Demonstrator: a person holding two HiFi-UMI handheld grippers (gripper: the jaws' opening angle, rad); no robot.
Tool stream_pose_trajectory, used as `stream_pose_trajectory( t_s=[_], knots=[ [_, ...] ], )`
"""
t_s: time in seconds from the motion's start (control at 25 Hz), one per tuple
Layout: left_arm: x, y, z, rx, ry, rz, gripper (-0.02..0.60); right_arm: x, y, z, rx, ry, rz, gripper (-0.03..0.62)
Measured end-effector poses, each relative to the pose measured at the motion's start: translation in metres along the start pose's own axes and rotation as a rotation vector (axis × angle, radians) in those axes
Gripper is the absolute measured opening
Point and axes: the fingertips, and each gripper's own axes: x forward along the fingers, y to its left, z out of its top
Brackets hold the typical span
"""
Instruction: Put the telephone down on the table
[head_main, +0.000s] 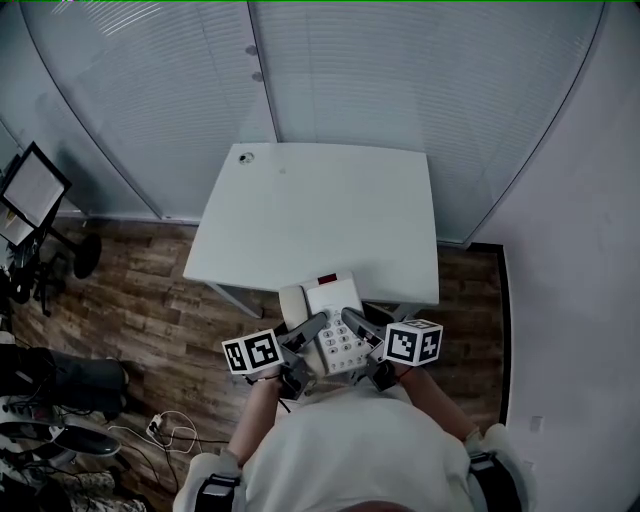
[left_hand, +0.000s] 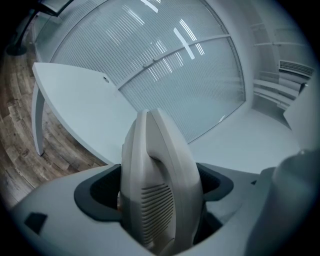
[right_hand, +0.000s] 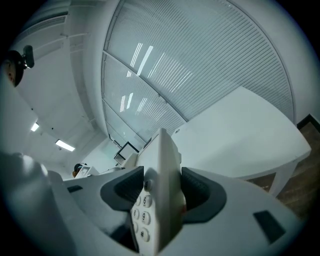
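A white desk telephone (head_main: 335, 320) with a keypad and a handset on its left side hangs in the air just short of the white table's (head_main: 320, 215) near edge. My left gripper (head_main: 312, 330) is shut on the handset side (left_hand: 157, 185). My right gripper (head_main: 356, 325) is shut on the keypad side (right_hand: 161, 192), with number keys showing beside the jaw. Both grippers carry marker cubes and meet over the phone. The phone's underside is hidden.
The table top bears only a small round cable hole (head_main: 246, 157) at its far left corner. Frosted glass walls (head_main: 420, 80) stand behind it. A monitor on a stand (head_main: 30, 190) and cables (head_main: 170, 430) sit on the wood floor at left.
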Motion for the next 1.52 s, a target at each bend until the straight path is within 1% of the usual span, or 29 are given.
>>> stream_pose_trajectory(
  t_s=[0.08,0.16,0.2,0.24,0.36,0.44,0.92,1.36,1.52],
  knots=[
    [0.017,0.001,0.022,-0.004,-0.006,0.013,0.433,0.014,-0.010,0.023,0.003,0.011,0.010,0.236],
    [0.048,-0.001,0.052,-0.012,-0.011,0.020,0.433,0.029,-0.026,0.061,0.006,0.023,0.016,0.236],
    [0.059,-0.002,0.062,-0.015,-0.012,0.020,0.433,0.034,-0.032,0.074,0.004,0.026,0.017,0.236],
    [0.063,-0.002,0.067,-0.014,-0.013,0.017,0.433,0.036,-0.034,0.080,0.000,0.025,0.015,0.236],
    [0.058,0.002,0.061,-0.009,-0.016,0.009,0.433,0.035,-0.032,0.071,-0.012,0.017,0.009,0.236],
    [0.062,0.002,0.062,-0.009,-0.015,0.004,0.433,0.036,-0.035,0.074,-0.018,0.015,0.004,0.236],
    [0.120,0.003,0.104,-0.010,-0.028,0.000,0.433,0.058,-0.072,0.131,-0.043,0.025,0.005,0.236],
    [0.169,0.020,0.135,-0.028,-0.017,0.030,0.433,0.088,-0.111,0.168,-0.040,0.047,0.006,0.236],
    [0.188,0.029,0.142,-0.034,-0.006,0.036,0.433,0.098,-0.129,0.177,-0.039,0.056,-0.008,0.236]
  ],
)
